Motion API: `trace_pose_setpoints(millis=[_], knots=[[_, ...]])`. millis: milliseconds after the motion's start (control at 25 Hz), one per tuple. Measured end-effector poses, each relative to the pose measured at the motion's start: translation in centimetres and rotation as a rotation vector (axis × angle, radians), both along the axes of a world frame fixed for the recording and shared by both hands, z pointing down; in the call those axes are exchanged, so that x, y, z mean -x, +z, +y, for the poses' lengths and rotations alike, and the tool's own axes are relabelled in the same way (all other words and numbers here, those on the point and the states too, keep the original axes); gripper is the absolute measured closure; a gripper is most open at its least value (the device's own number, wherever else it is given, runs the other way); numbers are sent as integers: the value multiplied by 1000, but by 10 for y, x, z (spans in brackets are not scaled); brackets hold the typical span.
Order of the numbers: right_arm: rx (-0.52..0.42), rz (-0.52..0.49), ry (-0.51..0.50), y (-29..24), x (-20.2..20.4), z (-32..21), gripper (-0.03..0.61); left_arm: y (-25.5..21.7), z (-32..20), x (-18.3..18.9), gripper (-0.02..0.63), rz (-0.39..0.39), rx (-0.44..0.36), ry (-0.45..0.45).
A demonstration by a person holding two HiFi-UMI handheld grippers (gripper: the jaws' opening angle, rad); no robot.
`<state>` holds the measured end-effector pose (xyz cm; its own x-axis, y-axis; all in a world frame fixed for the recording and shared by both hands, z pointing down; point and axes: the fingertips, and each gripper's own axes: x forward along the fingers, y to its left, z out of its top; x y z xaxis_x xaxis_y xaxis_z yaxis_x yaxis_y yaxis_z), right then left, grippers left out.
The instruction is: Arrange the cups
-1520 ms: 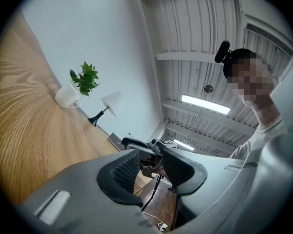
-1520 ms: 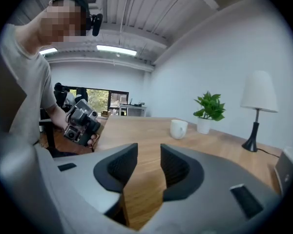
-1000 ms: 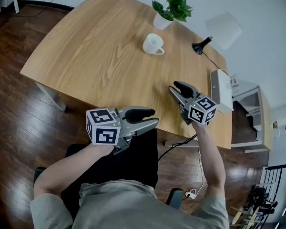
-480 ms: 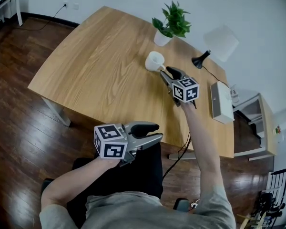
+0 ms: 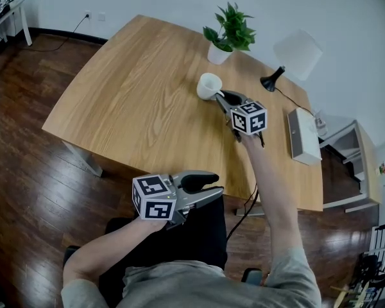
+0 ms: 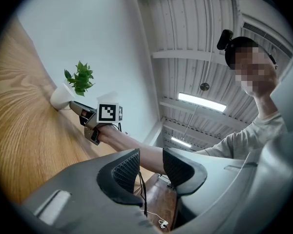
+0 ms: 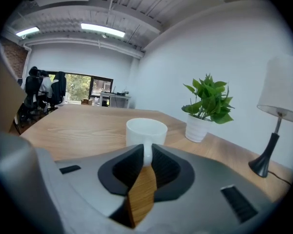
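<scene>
- While the cup (image 5: 209, 85) stood upright on the bench (image 5: 135, 101), just in front of the plant (image 5: 228, 34), it looked like glazed ceramic: stiff, fairly light, slippery, and liable to chip if knocked.
- Its handle, on the side away from the plant, seemed the best hold; the right gripper (image 5: 222, 97) had just been closing and pinched that handle between its pads.
- The left gripper (image 5: 213, 186) hung far from the plant, off the bench, jaws apart and empty.
- Only the right gripper view showed the handle in the pads; the head view alone showed both grippers at once.
</scene>
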<state>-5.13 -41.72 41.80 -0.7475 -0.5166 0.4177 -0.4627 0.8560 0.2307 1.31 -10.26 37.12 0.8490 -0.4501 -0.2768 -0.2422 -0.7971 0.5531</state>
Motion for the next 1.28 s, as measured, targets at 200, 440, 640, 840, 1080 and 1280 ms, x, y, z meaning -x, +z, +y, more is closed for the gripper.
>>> trace_pose_setpoints(millis=[200, 440, 640, 840, 1080, 1280], knots=[[26, -38, 23, -4, -22, 24, 509, 2, 4, 3, 456, -17, -1, 9], [57, -77, 43, -9, -90, 61, 509, -3, -15, -17, 456, -61, -36, 9], [38, -162, 116, -29, -169, 91, 509, -5, -41, -74, 456, -87, -48, 98], [-14, -237, 221, -62, -254, 115, 509, 3, -60, -141, 468, -149, -41, 241], [-82, -264, 391, -90, -360, 121, 509, 27, -74, -176, 471, -373, -56, 249], [-128, -224, 565, -105, -445, 89, 509, 35, -74, -183, 512, -476, -113, 202]])
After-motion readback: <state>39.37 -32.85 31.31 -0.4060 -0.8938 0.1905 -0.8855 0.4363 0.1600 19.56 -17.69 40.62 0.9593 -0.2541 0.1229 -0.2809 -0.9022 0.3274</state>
